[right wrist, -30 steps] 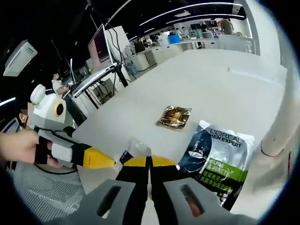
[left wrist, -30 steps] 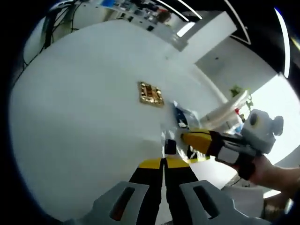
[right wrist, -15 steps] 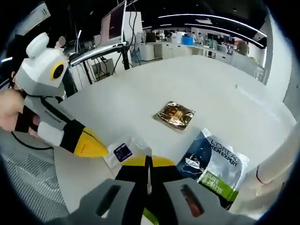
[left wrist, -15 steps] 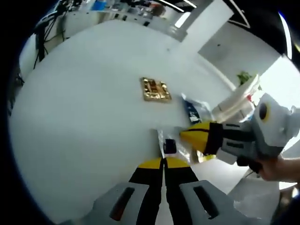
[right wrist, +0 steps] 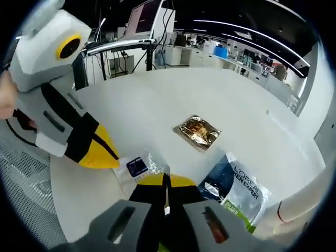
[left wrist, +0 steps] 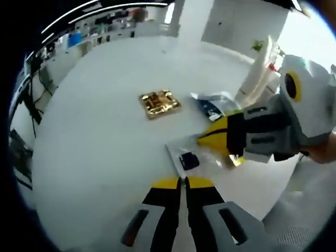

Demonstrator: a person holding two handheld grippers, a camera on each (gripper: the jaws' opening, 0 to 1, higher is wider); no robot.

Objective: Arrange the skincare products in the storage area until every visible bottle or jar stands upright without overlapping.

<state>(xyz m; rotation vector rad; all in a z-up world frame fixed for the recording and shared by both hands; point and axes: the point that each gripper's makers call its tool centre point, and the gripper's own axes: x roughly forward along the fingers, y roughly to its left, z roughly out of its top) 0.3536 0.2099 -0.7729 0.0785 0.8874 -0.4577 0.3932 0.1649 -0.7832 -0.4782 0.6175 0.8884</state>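
A clear sachet (left wrist: pixel 189 160) with a dark label lies on the white table (left wrist: pixel 94 147) between both grippers. My left gripper (left wrist: pixel 181 181) is shut, its yellow tips just short of the sachet's near edge. My right gripper (left wrist: pixel 202 140) comes in from the right, shut over the sachet's far side. In the right gripper view the sachet (right wrist: pixel 137 166) runs into my shut right gripper (right wrist: pixel 165 180), and the left gripper (right wrist: pixel 114 156) touches its left edge. A gold foil packet (left wrist: pixel 159 103) (right wrist: pixel 198 132) lies flat farther out. A dark L'Oreal pouch (right wrist: pixel 236 186) (left wrist: pixel 212 105) lies flat beside it.
A white tube (left wrist: pixel 258 79) (right wrist: pixel 299 207) lies at the table's edge past the pouch. Desks and monitors (right wrist: pixel 144 16) stand beyond the table. A grey mesh surface (right wrist: pixel 31 173) lies below the table's near edge. A hand (right wrist: pixel 6 102) holds the left gripper.
Both views have swung round while the sachet stays at the tips. The two grippers have come closer together. The sachet now looks flatter on the table.
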